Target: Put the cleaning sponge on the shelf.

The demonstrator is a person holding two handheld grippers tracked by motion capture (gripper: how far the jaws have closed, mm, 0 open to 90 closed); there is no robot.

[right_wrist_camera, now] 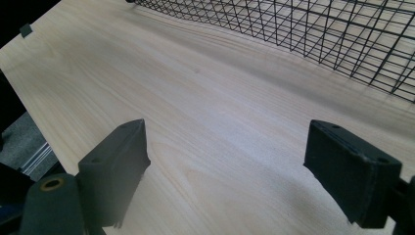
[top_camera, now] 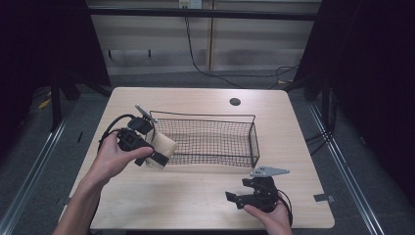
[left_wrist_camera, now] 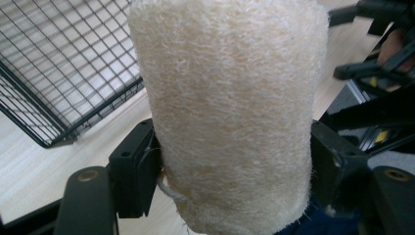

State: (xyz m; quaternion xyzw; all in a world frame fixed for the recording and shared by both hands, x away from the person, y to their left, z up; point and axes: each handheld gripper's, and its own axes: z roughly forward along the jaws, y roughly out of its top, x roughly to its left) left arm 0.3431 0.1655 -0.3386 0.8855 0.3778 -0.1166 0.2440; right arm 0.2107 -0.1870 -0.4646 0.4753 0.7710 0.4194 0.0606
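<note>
A cream loofah sponge (top_camera: 163,151) (left_wrist_camera: 230,112), a fibrous cylinder, is clamped between the jaws of my left gripper (top_camera: 155,155) (left_wrist_camera: 230,166). It hangs just outside the near left corner of the black wire basket (top_camera: 254,142) (left_wrist_camera: 63,68). My right gripper (top_camera: 234,199) (right_wrist_camera: 235,171) is held low over the table's near right part, jaws wide apart with bare wood between them. The basket's mesh wall (right_wrist_camera: 313,34) runs across the top of the right gripper view.
The wooden table (top_camera: 195,186) has a round cable hole (top_camera: 235,102) at the back. Dark curtains flank both sides, and metal rails run along the floor. The other gripper (left_wrist_camera: 377,54) lies past the sponge in the left gripper view.
</note>
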